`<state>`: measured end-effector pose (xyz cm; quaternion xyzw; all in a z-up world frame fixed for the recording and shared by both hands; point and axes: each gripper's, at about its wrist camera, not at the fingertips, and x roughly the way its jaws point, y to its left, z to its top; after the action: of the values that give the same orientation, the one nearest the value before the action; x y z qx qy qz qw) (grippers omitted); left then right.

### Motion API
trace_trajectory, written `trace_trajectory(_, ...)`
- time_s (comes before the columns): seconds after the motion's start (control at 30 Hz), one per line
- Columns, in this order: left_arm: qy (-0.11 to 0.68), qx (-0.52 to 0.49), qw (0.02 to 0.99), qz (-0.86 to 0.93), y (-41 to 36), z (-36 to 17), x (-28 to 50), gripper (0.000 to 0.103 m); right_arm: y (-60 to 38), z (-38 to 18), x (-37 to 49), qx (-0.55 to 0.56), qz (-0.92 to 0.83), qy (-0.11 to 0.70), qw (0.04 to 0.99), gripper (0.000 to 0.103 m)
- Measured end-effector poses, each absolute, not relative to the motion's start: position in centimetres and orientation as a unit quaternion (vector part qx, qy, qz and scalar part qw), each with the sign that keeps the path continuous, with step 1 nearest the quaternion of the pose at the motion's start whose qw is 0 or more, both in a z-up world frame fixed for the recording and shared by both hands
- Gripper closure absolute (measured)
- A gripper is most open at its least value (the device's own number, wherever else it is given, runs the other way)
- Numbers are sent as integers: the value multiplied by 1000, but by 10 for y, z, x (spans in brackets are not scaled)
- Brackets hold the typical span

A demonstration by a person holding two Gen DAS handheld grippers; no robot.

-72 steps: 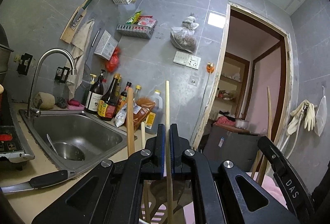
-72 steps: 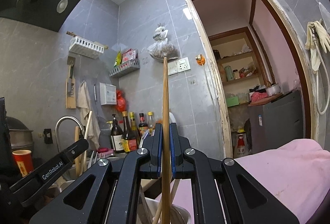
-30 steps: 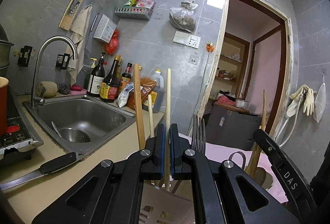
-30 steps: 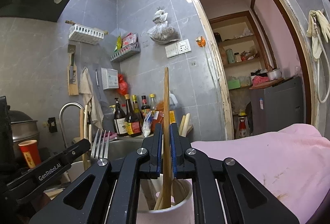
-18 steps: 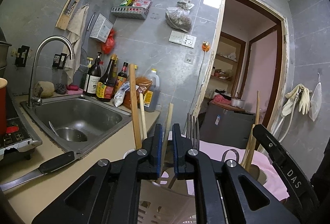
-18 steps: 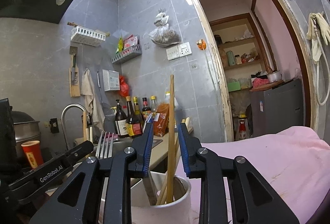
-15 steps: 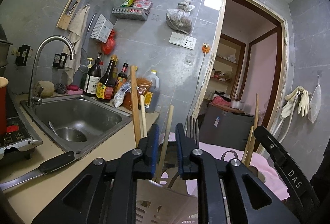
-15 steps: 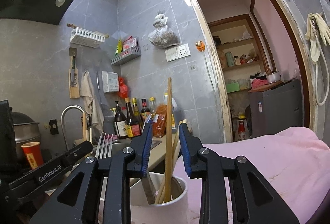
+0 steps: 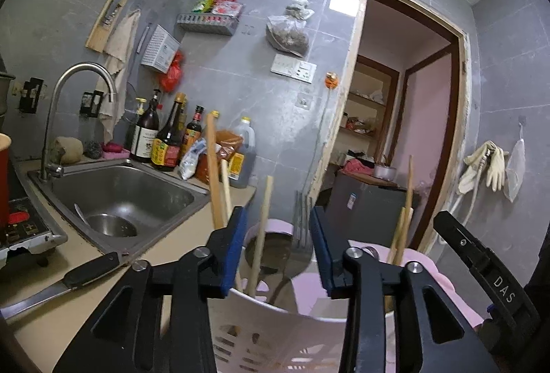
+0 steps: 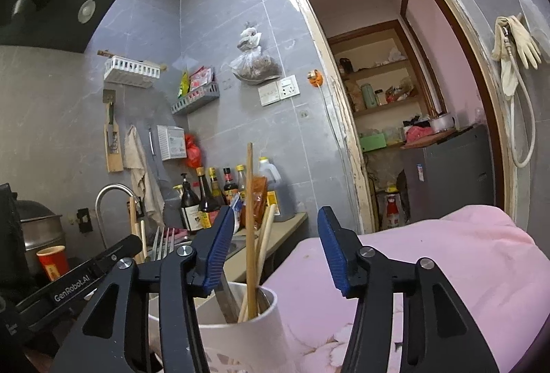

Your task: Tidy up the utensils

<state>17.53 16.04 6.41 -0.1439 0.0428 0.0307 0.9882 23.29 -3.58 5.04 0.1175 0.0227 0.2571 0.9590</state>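
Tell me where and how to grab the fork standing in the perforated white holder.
Grip the fork across the narrow neck just under its tines, coming straight down from above. It stands tines-up in the white holder, handle buried inside, so only the top is exposed. The left tool is open right around it; the wooden stick leans close beside it, so close flat on the neck.

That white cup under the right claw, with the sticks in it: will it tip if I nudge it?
Probably. The white cup looks tall and narrow, with the long stick rising well above its rim. It seems to sit on soft pink cloth, so footing looks unsteady.
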Motion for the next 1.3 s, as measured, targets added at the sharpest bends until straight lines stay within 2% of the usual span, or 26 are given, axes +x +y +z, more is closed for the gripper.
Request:
trace_trajectory(0.07, 45, -138, 989, 25, 156, 65, 173, 62, -39, 50, 231, 120, 256, 28, 959, 40)
trace_trajectory(0.13, 46, -133, 990, 20, 152, 64, 172, 54, -41, 51, 228, 120, 252, 31, 960, 33)
trace_trajectory(0.17, 47, -133, 990, 18, 150, 64, 171, 50, -42, 51, 226, 116, 248, 35, 961, 33)
trace_trajectory(0.4, 60, -125, 990, 7, 142, 61, 166, 43, -50, 49, 219, 99, 217, 53, 970, 25)
trace_trajectory(0.7, 77, -136, 988, -6, 141, 58, 161, 19, -73, 47, 211, 100, 193, 69, 974, 18)
trace_trajectory(0.87, 82, -137, 987, -12, 139, 56, 158, 6, -87, 47, 204, 97, 185, 75, 975, 9)
trace_trajectory(1.03, 99, -119, 988, -19, 128, 57, 156, 4, -103, 49, 192, 92, 180, 83, 976, 0)
trace_trajectory(1.3, 119, -64, 991, -21, 94, 52, 147, 4, -121, 55, 173, 66, 165, 96, 979, 0)
